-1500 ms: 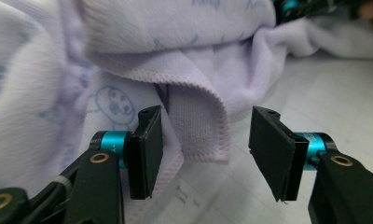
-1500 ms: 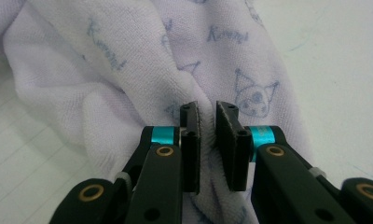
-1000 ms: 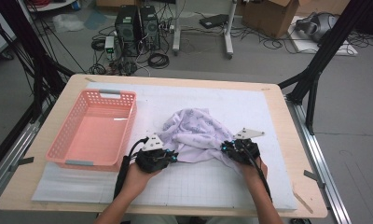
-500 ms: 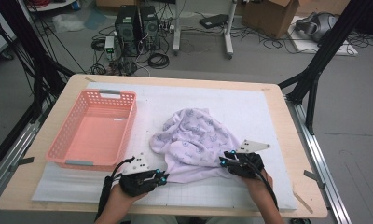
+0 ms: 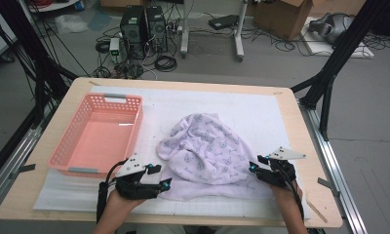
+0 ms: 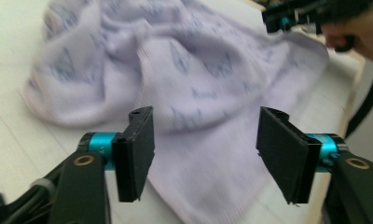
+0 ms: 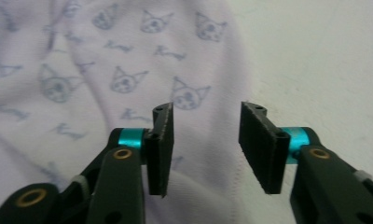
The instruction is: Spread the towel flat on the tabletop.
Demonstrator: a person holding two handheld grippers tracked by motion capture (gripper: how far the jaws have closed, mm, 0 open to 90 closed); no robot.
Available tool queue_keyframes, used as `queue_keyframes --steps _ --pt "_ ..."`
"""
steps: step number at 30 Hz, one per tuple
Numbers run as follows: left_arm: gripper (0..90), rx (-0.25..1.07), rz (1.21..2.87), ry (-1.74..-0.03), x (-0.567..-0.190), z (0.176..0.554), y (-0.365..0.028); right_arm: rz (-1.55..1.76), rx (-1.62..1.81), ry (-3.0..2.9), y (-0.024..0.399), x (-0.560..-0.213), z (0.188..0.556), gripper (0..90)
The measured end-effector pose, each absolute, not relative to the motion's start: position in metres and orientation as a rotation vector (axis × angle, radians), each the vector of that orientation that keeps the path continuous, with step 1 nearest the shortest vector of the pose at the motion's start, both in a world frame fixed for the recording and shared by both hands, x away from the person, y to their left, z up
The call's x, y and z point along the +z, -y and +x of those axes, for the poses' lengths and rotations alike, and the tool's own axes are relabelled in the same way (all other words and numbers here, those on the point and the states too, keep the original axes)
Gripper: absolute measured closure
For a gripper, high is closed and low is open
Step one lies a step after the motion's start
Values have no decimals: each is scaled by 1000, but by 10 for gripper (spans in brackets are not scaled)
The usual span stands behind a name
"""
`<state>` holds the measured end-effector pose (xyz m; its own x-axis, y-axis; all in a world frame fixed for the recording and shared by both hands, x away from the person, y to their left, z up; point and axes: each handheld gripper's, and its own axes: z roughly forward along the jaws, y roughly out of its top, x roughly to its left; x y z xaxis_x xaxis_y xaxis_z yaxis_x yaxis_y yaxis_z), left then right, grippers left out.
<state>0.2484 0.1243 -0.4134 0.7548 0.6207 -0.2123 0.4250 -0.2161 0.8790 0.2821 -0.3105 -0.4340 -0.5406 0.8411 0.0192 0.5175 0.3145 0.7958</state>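
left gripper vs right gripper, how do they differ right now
The left gripper sits at the cloth's near-left corner, by the pink basket; the right gripper is at the cloth's right edge. The left gripper's jaws gape wider than the right gripper's. Both have just been opening, with cloth lying beneath the jaws and neither pressing on it.

Place: a lab set up for recording.
Table: a wooden table (image 5: 300, 126) with a white gridded mat (image 5: 261, 112), centre of the high view.
Frame: black struts (image 5: 339, 63) and metal rails (image 5: 329, 161) at left and right edges.
Floor: bare grey, with loose cables (image 5: 166, 62) and two computer towers (image 5: 144, 27) at upper centre.
Clutter: a cardboard box (image 5: 281, 12) at the top right.
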Motion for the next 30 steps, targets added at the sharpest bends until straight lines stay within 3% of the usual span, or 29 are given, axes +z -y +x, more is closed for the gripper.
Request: queue_keyframes --steps 6,10,11,13,30 --pt "353 243 1844 -852 -412 289 -110 1262 1063 -2165 314 -436 297 515" --pt "354 250 1845 -892 -415 308 -104 1261 999 -2250 303 -446 307 567" --pt "354 267 1845 -900 -416 311 -103 1249 990 -2243 300 -446 306 632" --pt "352 283 1854 -909 -417 316 -102 1228 1015 -2283 300 -445 304 845" --pt "344 333 1830 -981 -428 334 -107 1102 970 -2453 344 -429 217 856"
